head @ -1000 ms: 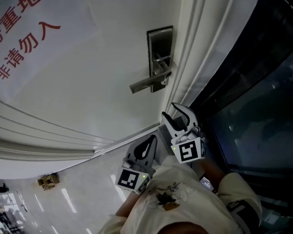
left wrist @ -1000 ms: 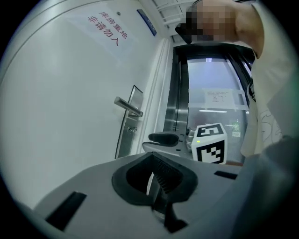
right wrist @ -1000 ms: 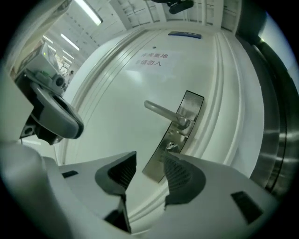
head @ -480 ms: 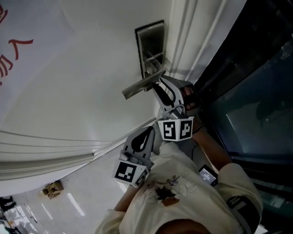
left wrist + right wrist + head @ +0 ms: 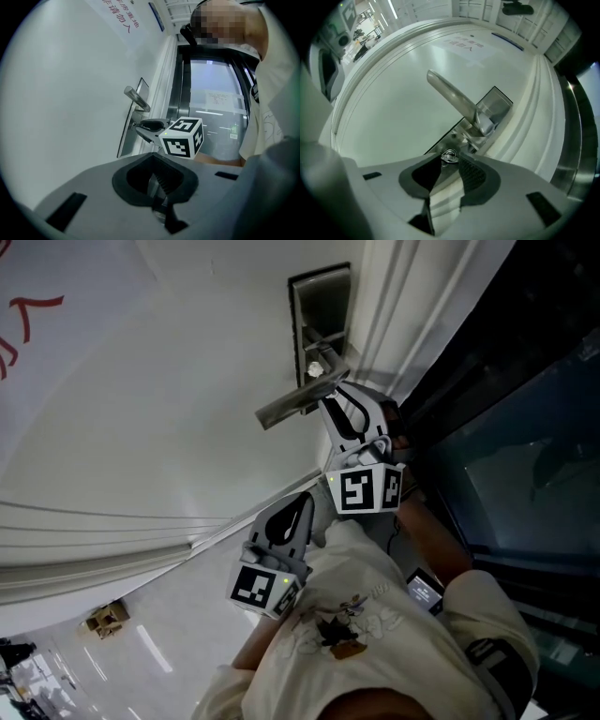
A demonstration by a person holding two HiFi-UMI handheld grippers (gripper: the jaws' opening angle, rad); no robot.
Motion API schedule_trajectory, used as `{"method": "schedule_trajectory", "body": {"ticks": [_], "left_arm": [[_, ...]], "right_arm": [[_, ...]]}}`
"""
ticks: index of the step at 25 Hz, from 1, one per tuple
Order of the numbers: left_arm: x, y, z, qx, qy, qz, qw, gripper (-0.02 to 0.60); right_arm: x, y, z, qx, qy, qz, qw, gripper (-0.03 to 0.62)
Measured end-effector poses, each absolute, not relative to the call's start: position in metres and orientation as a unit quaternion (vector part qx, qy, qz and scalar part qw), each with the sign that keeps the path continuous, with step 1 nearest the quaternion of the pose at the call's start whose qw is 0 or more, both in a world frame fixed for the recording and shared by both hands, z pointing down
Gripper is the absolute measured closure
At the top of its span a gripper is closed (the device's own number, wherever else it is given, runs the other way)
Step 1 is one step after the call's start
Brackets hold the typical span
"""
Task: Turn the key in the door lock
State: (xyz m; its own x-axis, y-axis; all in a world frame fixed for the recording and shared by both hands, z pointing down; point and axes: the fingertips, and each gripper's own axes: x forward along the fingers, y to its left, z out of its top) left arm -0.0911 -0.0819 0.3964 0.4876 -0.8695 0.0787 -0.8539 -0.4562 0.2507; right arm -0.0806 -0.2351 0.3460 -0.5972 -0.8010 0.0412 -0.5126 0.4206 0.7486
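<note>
A steel lock plate (image 5: 322, 306) with a lever handle (image 5: 291, 404) sits on the white door. In the right gripper view the key (image 5: 449, 157), with its small ring, sticks out of the plate (image 5: 494, 105) below the handle (image 5: 450, 93). My right gripper (image 5: 330, 401) points at the lock just under the handle. Its jaws are closing, and the key's head stands between its tips (image 5: 449, 162) with a thin gap showing. My left gripper (image 5: 302, 502) hangs lower, off the door, shut and holding nothing. From the left gripper view (image 5: 157, 183) the right gripper (image 5: 139, 126) reaches the plate.
A ribbed white door frame (image 5: 394, 315) runs beside the lock. Right of it is a dark glass panel (image 5: 497, 427). Red lettering (image 5: 28, 315) marks the door at upper left. Shiny floor with a small brown object (image 5: 105, 617) lies at lower left.
My right gripper has risen from below the lock to the key and rolled, ending under the handle. The left gripper has hardly shifted.
</note>
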Motion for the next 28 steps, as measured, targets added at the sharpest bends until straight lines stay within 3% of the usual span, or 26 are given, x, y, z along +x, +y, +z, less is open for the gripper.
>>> {"method": "schedule_trajectory", "body": {"ticks": [11,28], "left_arm": [[-0.0846,-0.0779,0.4024,0.858,-0.492,-0.028,0.141,0.578],[-0.0883,-0.0806,0.4037,0.859,-0.491,-0.024,0.144,0.578]], "right_arm": [[-0.0790,-0.2375,0.3461,0.420,-0.854,-0.260,0.161,0.471],[-0.0753,-0.2435,0.3508,0.414,-0.910,-0.012,0.012,0.493]]}}
